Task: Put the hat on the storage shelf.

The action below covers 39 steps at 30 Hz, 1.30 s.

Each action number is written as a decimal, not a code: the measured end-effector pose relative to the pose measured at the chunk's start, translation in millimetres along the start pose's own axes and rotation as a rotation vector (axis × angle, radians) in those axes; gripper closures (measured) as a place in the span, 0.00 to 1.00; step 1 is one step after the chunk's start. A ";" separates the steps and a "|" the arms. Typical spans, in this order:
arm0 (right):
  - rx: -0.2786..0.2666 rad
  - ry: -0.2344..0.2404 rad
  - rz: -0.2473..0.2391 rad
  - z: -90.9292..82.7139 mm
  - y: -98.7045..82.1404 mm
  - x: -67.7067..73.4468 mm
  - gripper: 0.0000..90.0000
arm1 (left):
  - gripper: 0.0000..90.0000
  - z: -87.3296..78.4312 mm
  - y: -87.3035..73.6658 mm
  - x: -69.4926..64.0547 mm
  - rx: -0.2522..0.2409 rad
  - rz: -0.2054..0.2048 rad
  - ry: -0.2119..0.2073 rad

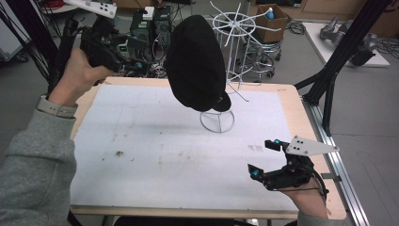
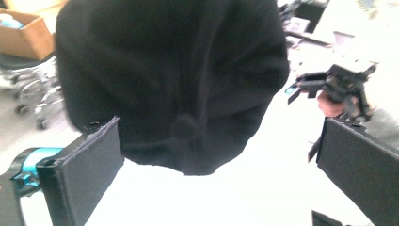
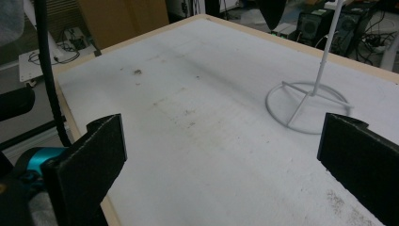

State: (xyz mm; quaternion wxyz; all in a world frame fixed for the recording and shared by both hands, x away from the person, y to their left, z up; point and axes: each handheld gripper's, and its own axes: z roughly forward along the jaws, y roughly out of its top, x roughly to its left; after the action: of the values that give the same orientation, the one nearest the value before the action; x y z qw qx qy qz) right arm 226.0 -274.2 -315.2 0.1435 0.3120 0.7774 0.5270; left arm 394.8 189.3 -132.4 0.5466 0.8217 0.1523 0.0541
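— Black cap (image 1: 196,63) hangs on the white wire stand (image 1: 217,121) at the back of the tabletop (image 1: 155,155), so is the hanging done?
— It looks so. The left gripper (image 2: 219,155) stands wide apart just beside the cap, gripping nothing.
— And the right gripper (image 1: 265,157)?
— Wide too, empty, low near the front edge. Judging by this, little is left beyond drawing the left hand clear.

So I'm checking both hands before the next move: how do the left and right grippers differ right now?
The left gripper is raised at the table's far left edge, close to the black cap on the wire stand; the right gripper sits low at the near right, away from the cap. The left faces the cap; the right faces the stand's ring base. Both have their jaws wide open and hold nothing.
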 end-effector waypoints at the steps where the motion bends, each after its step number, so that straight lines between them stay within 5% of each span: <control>1: 0.003 0.001 0.002 0.5 0.5 -0.2 0.01 | 0.02 -2.5 -4.1 -1.1 -0.015 -0.004 0.001; 3: 0.001 0.000 0.004 1.7 1.7 -2.2 0.01 | 0.02 -5.3 -8.9 -2.1 -0.006 -0.009 0.003; 5: -0.005 -0.002 0.006 1.9 2.4 -4.3 0.01 | 0.02 -6.5 -14.3 -5.5 0.028 -0.008 0.050; 10: -0.015 -0.012 0.011 0.0 3.8 -8.1 0.01 | 0.02 -8.4 -28.4 -10.9 0.031 -0.021 0.047; 16: -0.040 -0.022 0.016 -5.0 5.6 -11.7 0.01 | 0.02 -15.8 -45.5 -18.2 -0.005 -0.030 0.052; 20: -0.057 -0.030 0.018 -6.4 6.3 -15.7 0.01 | 0.02 -19.8 -57.2 -25.7 -0.001 -0.010 0.102; 39: -0.111 -0.038 0.021 -8.9 16.1 -22.5 0.01 | 0.02 -31.4 -116.8 -37.4 -0.075 -0.080 0.119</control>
State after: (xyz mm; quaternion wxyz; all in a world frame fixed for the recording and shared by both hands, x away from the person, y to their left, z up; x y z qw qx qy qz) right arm 243.7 -290.9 -299.4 0.1696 0.3217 0.7409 0.5647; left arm 329.1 247.1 -223.9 0.5685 0.7893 0.2151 0.0865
